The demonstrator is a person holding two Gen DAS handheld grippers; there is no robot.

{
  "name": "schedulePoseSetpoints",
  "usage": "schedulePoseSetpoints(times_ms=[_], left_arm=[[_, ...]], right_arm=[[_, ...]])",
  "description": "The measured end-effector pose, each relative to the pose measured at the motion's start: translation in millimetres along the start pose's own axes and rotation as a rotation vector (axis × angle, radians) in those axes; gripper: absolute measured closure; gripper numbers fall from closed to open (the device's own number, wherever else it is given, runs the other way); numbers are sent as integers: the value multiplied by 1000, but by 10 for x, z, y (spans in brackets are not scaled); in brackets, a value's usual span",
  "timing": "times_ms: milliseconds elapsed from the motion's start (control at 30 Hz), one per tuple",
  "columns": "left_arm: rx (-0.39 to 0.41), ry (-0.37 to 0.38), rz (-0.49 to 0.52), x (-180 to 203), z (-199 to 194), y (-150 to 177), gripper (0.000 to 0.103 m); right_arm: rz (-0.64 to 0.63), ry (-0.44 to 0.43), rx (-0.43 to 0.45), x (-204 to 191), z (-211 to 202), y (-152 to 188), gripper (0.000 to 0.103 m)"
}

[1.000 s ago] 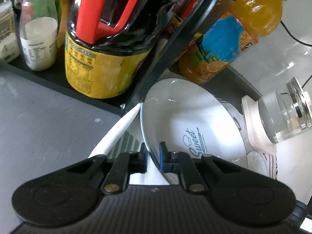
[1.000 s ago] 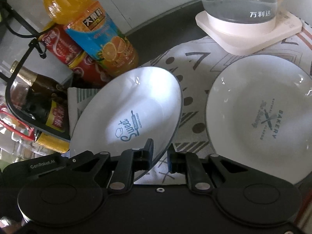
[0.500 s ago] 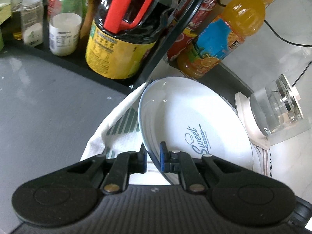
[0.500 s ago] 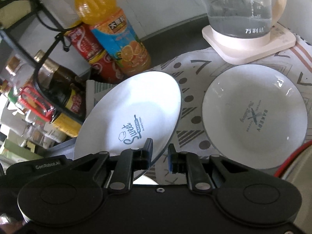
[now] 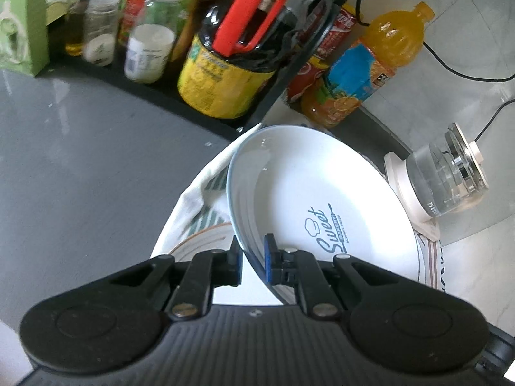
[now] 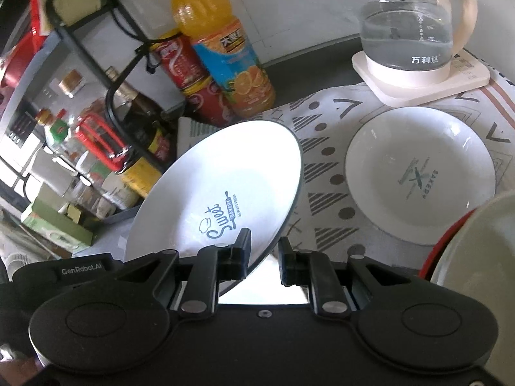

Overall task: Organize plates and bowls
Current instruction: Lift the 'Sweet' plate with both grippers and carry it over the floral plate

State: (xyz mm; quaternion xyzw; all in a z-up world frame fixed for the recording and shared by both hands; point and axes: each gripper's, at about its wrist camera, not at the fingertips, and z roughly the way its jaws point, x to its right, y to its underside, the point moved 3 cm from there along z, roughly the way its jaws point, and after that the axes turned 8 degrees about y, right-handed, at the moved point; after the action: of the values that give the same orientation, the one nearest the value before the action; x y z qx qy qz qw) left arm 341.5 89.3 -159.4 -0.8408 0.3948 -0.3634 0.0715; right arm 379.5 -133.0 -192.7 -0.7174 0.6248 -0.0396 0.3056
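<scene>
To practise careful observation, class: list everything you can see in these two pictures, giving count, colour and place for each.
Sweet plate: one, white, tilted, lifted off the cloth
Bakery plate: one, white, flat on the cloth
patterned cloth: one, white and grey, under the plates
kettle: one, clear glass on a cream base, behind the flat plate
juice bottle: one, orange, by the wall
red bottle: one, beside the juice
dark jug: one, yellow label and red handle, on the black rack
small jars: several, blurred, on the rack
left hand-held gripper: black, shut on the tilted plate's rim
right hand-held gripper: black, rim between its fingers
</scene>
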Motion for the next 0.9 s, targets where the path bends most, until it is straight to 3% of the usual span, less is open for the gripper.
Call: schedulePoseSetpoints(times_ms=[400, 900], left_arm=[[-15, -9, -36, -209, -231, 280, 91], [-29, -21, 8, -191, -443, 632, 90]], right_arm=[[-15, -37, -6, -84, -208, 324, 82], [-55, -18, 27, -24, -481, 639, 82]])
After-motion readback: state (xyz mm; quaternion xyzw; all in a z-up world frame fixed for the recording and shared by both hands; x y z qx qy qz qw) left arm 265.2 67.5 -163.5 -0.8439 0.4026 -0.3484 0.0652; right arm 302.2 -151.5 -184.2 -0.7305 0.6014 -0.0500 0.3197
